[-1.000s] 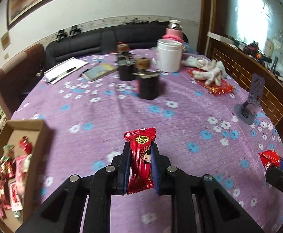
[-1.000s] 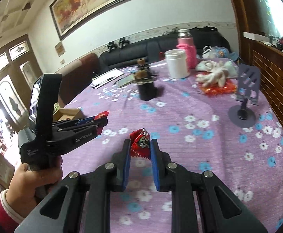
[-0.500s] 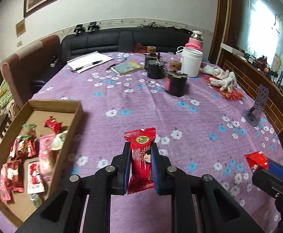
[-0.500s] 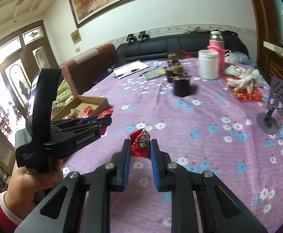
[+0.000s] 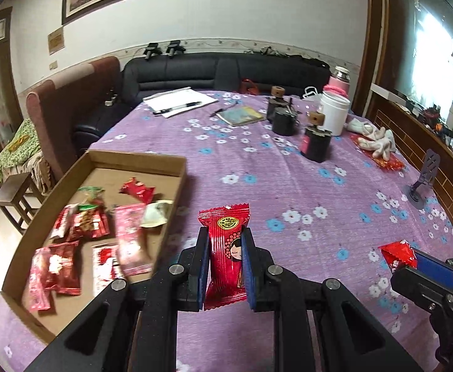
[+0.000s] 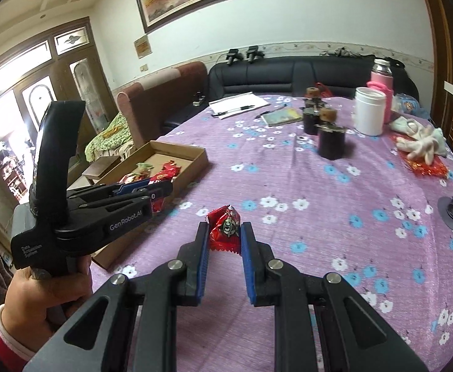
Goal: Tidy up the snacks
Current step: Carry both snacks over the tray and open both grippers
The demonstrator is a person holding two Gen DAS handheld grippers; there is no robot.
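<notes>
My left gripper point(image 5: 225, 248) is shut on a long red snack packet with a girl's face point(image 5: 226, 254), held upright above the purple tablecloth just right of the cardboard box point(image 5: 139, 161). The box holds several red and pink snack packets point(image 5: 83, 235). My right gripper point(image 6: 225, 235) is shut on a small red snack packet point(image 6: 225, 226) above the cloth. In the left wrist view the right gripper and its packet point(image 5: 398, 252) sit at the far right. In the right wrist view the left gripper point(image 6: 161, 190) is at the left, near the box point(image 6: 192, 152).
Two dark jars with cork lids point(image 5: 315, 142), a white canister point(image 5: 335, 114), a pink flask point(image 5: 339, 82), a notebook point(image 5: 242, 114), papers with pens point(image 5: 180, 102), white gloves on red wrappers point(image 5: 377, 144) and a phone stand point(image 5: 425, 179) occupy the far and right table.
Both grippers have turned left toward the cardboard box, still holding their packets. The box has come from the frame's left edge to close beside my left gripper.
</notes>
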